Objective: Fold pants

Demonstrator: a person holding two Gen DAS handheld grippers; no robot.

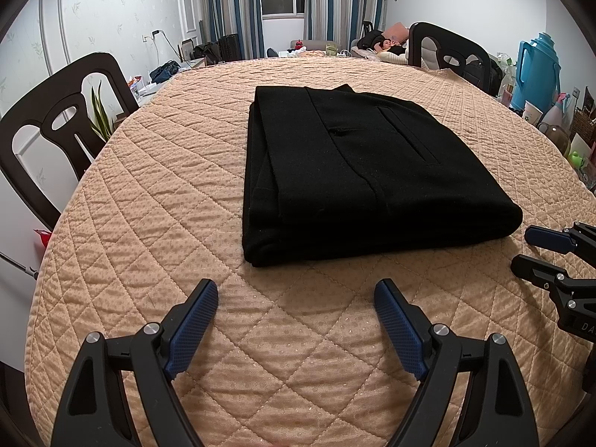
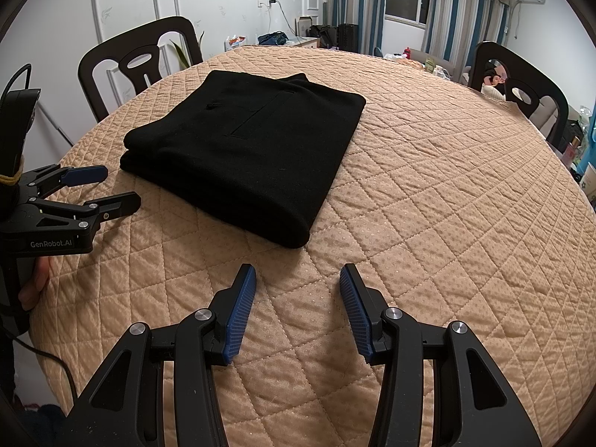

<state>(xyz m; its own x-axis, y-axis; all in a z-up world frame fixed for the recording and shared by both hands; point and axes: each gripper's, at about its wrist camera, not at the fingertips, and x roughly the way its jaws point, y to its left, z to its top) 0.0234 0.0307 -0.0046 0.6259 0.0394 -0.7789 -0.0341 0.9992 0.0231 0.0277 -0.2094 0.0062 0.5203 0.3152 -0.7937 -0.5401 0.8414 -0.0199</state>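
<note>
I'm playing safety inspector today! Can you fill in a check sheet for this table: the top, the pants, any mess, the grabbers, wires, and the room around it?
Surface: quilted tan cover, smooth, over a round table.
Job's things: black pants folded into a neat stack.
Clutter: nothing seen on the cover.
Grippers: left gripper and right gripper open, empty, apart from the pants.
Cables: black cable at the table edge.
Surroundings: dark chairs, striped curtains, blue flask.
</note>
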